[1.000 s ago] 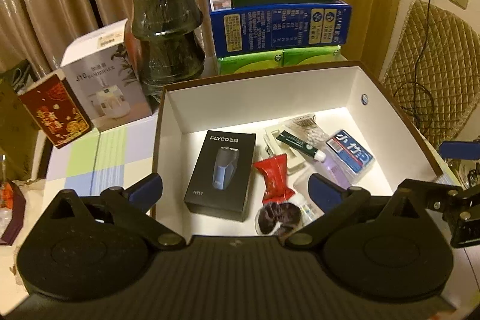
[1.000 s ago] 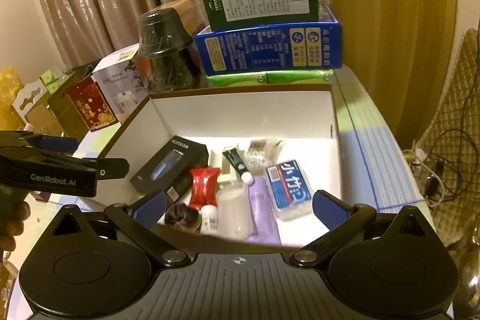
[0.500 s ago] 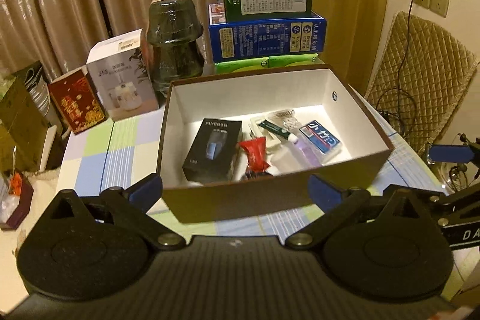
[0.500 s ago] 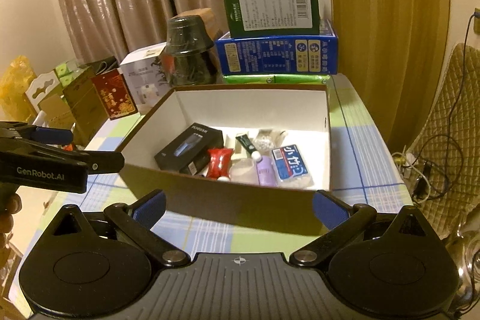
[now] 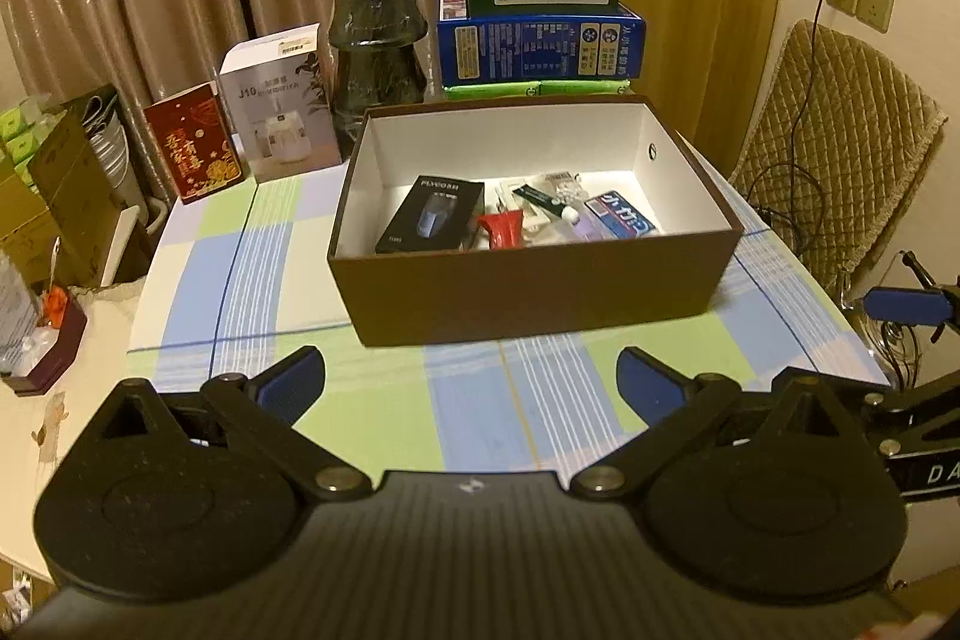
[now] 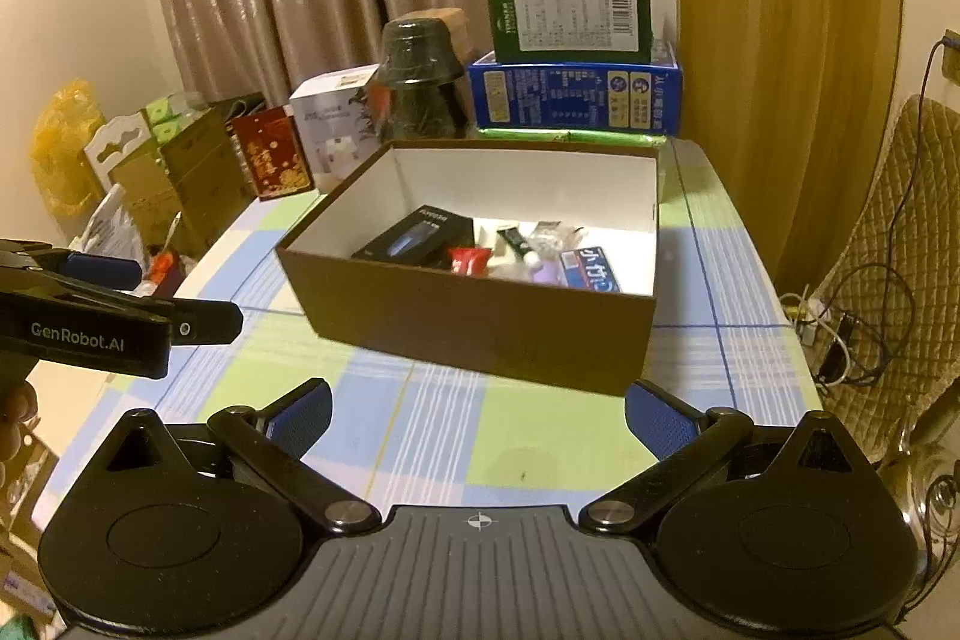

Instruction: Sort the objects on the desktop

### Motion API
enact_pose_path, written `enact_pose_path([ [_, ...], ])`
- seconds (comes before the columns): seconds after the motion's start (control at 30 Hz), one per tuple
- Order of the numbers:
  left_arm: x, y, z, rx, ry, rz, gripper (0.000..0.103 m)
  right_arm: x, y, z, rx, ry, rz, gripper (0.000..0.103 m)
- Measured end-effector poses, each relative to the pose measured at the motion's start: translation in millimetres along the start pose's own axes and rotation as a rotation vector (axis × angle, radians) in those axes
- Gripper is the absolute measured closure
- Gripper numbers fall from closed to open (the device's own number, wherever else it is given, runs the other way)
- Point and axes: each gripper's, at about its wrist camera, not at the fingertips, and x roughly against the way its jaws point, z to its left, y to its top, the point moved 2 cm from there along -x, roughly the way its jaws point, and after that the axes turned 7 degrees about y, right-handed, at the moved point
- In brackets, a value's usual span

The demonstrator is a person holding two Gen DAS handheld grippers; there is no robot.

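Observation:
A brown box (image 5: 540, 289) with a white inside stands on the checked tablecloth; it also shows in the right wrist view (image 6: 474, 322). In it lie a black FLYCO box (image 5: 431, 215), a red packet (image 5: 503, 229), a dark green tube (image 5: 539, 200), a blue pack (image 5: 621, 219) and other small items. My left gripper (image 5: 471, 379) is open and empty, well in front of the box. My right gripper (image 6: 477, 418) is open and empty, in front of the box too.
Behind the box stand stacked green and blue cartons (image 5: 540, 40), a dark wrapped pot stack (image 5: 377, 46), a white humidifier box (image 5: 279, 112) and a red card box (image 5: 195, 151). A quilted chair (image 5: 840, 148) with cables is at the right. Clutter lies off the table's left edge.
Both grippers have drawn back and up from over the box to the table's near side. Both stayed open and empty. The box contents have not moved.

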Motion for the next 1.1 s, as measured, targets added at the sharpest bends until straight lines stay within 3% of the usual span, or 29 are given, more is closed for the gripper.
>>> enact_pose_path([
  [0.47, 40, -40, -19, 0.004, 0.001, 0.028, 0.001, 34, -30, 17, 0.069, 0.004, 0.003, 0.002],
  [1.1, 56, -68, -27, 0.012, 0.012, 0.056, 0.001, 48, -65, 21, 0.086, 0.003, 0.055, 0.002],
])
